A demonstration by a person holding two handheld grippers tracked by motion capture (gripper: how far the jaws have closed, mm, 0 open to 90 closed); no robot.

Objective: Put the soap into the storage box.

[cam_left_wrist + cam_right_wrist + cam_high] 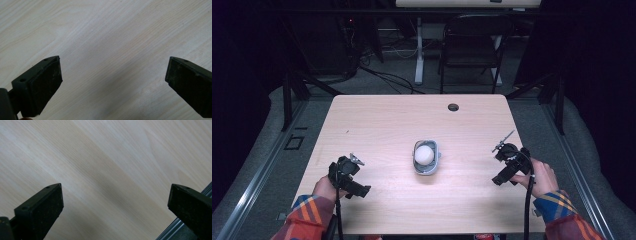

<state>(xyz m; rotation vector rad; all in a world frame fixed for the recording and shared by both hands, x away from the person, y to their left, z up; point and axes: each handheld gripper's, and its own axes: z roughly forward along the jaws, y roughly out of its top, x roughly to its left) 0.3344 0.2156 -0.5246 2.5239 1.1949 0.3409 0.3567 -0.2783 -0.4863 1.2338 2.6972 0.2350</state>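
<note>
**Both grippers spread wide, nothing held; grey cup with white ball at table centre**

Near edge, high view: two forearms in plaid sleeves come in from the bottom. Left hand point(326, 188) holds the left gripper point(354, 175) over the near-left part of the table point(382, 120). Right hand point(541, 176) holds the right gripper point(503, 164) near the right edge, a black cable hanging down from it.

Left gripper view: jaws stand far apart, bare pale wood grain between them, nothing gripped.

Right gripper view: jaws likewise far apart and empty, over wood; a strip of grey metal rail point(172, 231) shows past the table edge at lower right.

Mid-table, between the two grippers and well apart from both: a small grey container point(426, 157) with a white round ball point(424, 154) sitting in it.

Farther on: a dark round grommet hole point(453, 107) near the far edge of the table. Beyond the table, a black chair point(469, 47), a white desk leg point(419, 50) and loose cables on the floor.

No brand, label or readable writing can be made out on anything
</note>
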